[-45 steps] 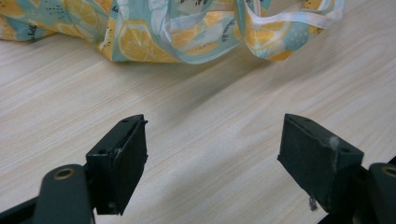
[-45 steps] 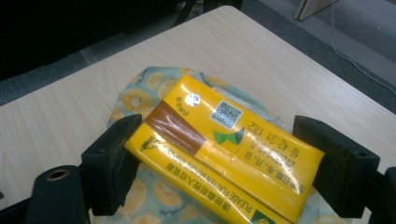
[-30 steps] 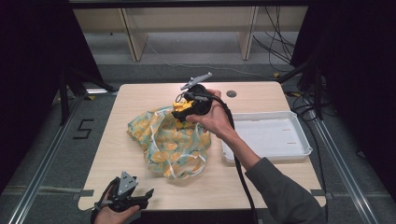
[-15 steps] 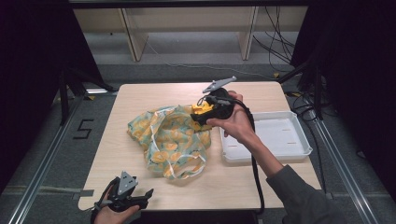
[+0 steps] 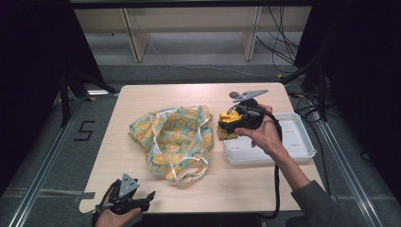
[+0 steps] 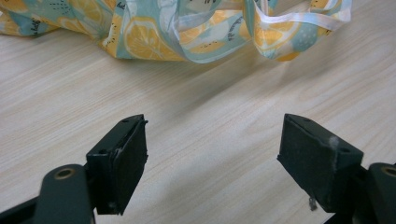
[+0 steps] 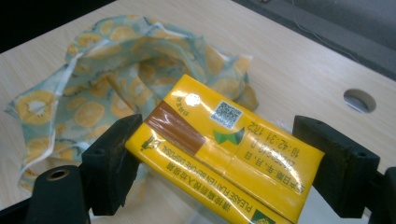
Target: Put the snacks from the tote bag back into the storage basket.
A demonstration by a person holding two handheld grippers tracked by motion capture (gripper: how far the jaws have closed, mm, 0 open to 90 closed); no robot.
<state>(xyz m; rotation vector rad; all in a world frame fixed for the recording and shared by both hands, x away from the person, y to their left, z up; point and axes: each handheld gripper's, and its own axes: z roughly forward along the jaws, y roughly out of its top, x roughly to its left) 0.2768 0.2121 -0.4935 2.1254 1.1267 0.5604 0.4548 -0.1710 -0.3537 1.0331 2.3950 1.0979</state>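
Gripping a yellow carton pack [image 7: 224,154] across its length, the right tongs [image 7: 229,163] carry it raised off the worktop [image 5: 265,184]; both black jaws press against the pack's ends, and printed text and a small square code show on its top face. In the high view the right tongs [image 5: 231,124] sit above the near-left corner of a white tray [image 5: 302,142], the person's right hand [image 5: 262,135] wrapped around the handle. Just beyond and to the left of these tongs lies a crumpled cloth bag [image 5: 175,139] with a lemon print and pale ribbon handles. A round hole [image 7: 359,100] in the worktop lies farther off, to the right.

Left tongs [image 6: 224,163]: jaws set wide apart, nothing between them, low over bare wood. The cloth bag's near edge [image 6: 187,32] lies ahead of them, apart from the jaws. In the high view the left tongs [image 5: 135,201] rest at the near edge, the left hand [image 5: 113,217] on them.
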